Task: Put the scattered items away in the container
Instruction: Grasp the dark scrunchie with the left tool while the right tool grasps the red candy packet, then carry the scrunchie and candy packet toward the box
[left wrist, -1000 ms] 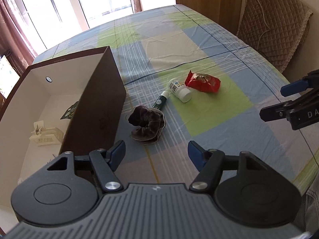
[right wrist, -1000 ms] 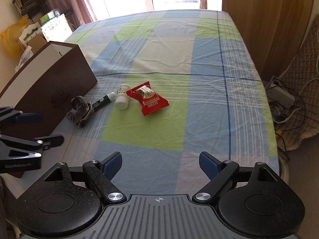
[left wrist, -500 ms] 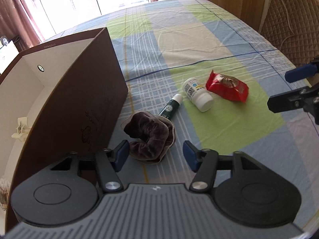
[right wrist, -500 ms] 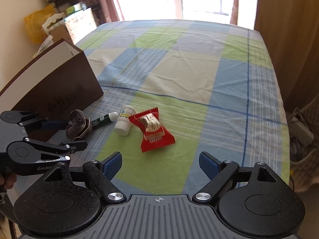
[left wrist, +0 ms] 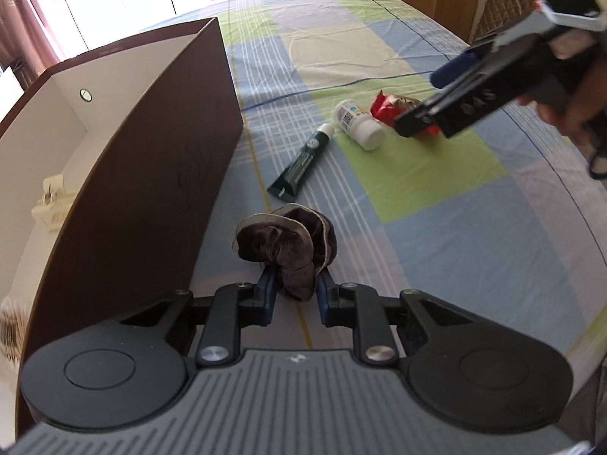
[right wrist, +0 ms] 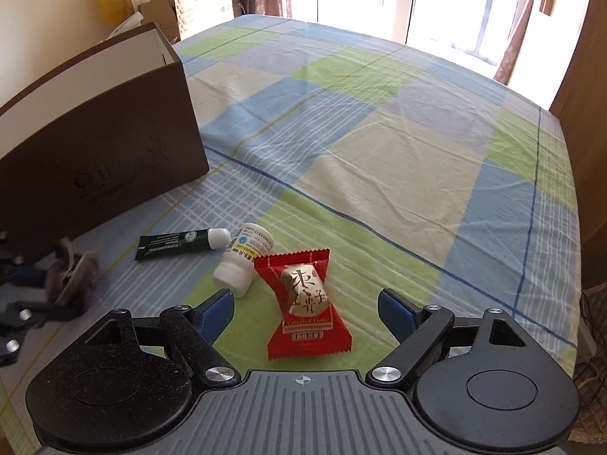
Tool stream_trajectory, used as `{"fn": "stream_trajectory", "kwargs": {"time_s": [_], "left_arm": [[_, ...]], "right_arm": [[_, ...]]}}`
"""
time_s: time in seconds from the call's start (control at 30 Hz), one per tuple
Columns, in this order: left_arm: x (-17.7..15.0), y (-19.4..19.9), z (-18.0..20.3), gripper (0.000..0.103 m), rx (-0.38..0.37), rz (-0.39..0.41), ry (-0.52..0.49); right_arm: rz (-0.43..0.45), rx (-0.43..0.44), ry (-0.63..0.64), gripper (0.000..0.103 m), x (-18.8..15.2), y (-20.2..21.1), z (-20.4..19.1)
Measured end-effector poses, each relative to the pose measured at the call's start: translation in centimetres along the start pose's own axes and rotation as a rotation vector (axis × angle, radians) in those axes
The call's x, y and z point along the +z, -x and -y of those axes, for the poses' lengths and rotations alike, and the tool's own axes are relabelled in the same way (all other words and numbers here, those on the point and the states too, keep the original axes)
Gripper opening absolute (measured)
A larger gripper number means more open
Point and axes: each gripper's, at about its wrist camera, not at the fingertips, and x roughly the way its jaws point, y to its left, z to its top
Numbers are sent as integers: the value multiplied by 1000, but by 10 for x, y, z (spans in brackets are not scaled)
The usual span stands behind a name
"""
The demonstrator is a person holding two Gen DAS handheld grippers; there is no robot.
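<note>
Left view: my left gripper (left wrist: 294, 290) had clamped the dark brown velvet scrunchie (left wrist: 286, 244), brown cardboard box (left wrist: 151, 174) immediately left. Right view: my right gripper (right wrist: 305, 309) gaped wide, empty, the red sweet wrapper (right wrist: 303, 305) lengthwise between its fingers.

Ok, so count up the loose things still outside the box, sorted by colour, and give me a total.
Red: 1, the snack packet
White: 1, the small bottle
Dark green: 1, the tube
Dark brown: 1, the scrunchie, gripped by the left gripper
Total: 4 outside the brown box
</note>
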Motion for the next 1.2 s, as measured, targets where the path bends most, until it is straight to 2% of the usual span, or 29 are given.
{"fn": "stream_trajectory", "kwargs": {"time_s": [0.03, 0.07, 0.13, 0.2, 0.3, 0.47, 0.77, 0.97, 1.2], "left_arm": [[-2, 2, 0, 18, -1, -4, -2], [-3, 2, -1, 20, 1, -5, 0], [-3, 1, -1, 24, 0, -10, 5], [-1, 0, -4, 25, -5, -2, 18], [1, -4, -5, 25, -9, 13, 15], [0, 4, -3, 14, -30, 39, -24], [-10, 51, -6, 13, -65, 92, -70], [-19, 85, -23, 13, -62, 99, -34], [-31, 123, -48, 13, -48, 111, 18]], "right_arm": [[-9, 5, -1, 63, 1, -3, 0], [-28, 14, -4, 57, 1, -7, -1], [-50, 4, -3, 54, 0, -12, -3], [-62, -4, -16, 34, -4, -12, -5], [-52, -19, -91, 31, -12, -2, -3], [-30, 1, -232, 30, -32, 28, -8], [-18, 37, -443, 30, -71, 84, -31], [-82, 41, -432, 31, -74, 103, -57], [-121, 53, -327, 31, -52, 114, -91]]}}
